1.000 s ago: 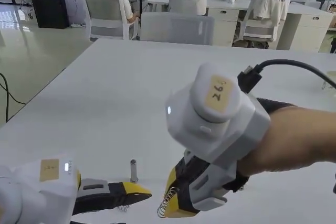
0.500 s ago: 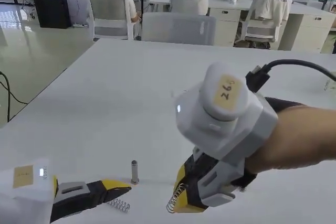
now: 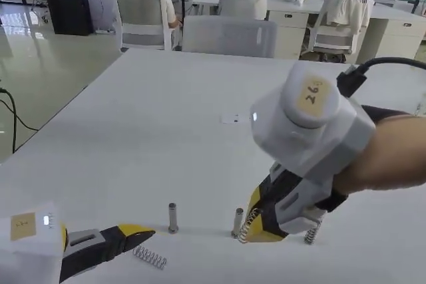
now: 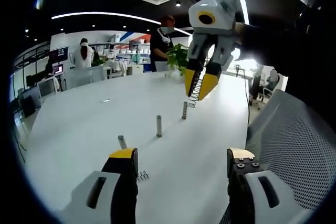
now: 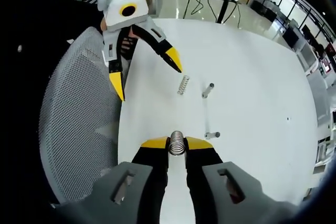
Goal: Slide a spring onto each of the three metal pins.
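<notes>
Clamping a coiled steel spring (image 3: 247, 225), right gripper (image 5: 177, 143) beside short grey metal pin (image 3: 238, 221), left gripper (image 4: 181, 156) jaws apart.

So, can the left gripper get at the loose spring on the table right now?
Probably yes: the left gripper is open, the loose spring lies right by its tip, nothing between them.

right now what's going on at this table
A person works at a white table with a tool in each hand. The right tool is shut on a spring, holding it above the table beside a bare pin. The left tool is open near a loose spring and another bare pin. A third spring stands upright, apparently already on its pin.
</notes>
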`<act>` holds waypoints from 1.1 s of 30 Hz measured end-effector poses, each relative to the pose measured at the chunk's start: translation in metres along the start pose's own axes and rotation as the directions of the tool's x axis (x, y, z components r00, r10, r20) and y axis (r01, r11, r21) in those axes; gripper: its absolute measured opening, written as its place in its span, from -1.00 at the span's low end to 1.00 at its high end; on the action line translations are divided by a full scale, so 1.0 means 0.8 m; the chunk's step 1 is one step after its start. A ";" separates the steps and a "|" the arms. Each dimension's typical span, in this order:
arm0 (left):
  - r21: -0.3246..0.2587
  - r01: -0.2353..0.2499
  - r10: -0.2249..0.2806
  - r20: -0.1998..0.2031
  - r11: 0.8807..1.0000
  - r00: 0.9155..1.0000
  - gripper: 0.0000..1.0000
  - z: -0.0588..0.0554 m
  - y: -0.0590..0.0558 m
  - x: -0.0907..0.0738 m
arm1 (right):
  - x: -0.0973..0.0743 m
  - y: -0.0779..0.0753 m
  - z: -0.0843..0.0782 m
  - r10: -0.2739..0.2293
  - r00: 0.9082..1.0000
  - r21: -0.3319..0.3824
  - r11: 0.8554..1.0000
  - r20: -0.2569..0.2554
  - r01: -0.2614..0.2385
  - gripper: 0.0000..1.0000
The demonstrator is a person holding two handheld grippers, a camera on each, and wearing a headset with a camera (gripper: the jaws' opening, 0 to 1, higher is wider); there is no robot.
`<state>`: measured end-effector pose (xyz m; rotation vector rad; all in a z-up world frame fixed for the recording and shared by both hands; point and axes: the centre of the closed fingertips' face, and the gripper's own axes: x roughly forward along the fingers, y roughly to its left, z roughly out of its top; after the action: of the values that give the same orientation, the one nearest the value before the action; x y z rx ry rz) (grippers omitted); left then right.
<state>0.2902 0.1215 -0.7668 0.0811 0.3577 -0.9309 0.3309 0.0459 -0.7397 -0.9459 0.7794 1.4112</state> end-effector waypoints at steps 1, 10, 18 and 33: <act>-0.003 -0.003 0.003 0.001 1.000 1.000 0.36 0.000 0.001 -0.001 | -0.002 -0.007 -0.003 -0.010 1.000 0.004 1.000 -0.006 0.010 -0.74; -0.021 -0.029 0.029 0.005 0.999 1.000 0.37 -0.004 0.006 -0.007 | 0.002 -0.049 -0.017 -0.028 0.998 0.034 0.999 -0.058 0.030 -0.74; -0.029 -0.040 0.040 -0.006 0.999 0.999 0.37 -0.009 0.007 -0.012 | 0.022 -0.066 -0.011 -0.017 0.996 0.037 0.999 -0.084 0.020 -0.74; -0.035 -0.050 0.050 -0.007 0.998 0.999 0.37 -0.013 0.012 -0.016 | 0.056 -0.093 -0.026 -0.003 0.990 0.068 0.998 -0.142 0.013 -0.74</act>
<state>0.2877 0.1395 -0.7726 0.0606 0.3759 -0.8750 0.4085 0.0529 -0.7833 -1.0033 0.9236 1.3122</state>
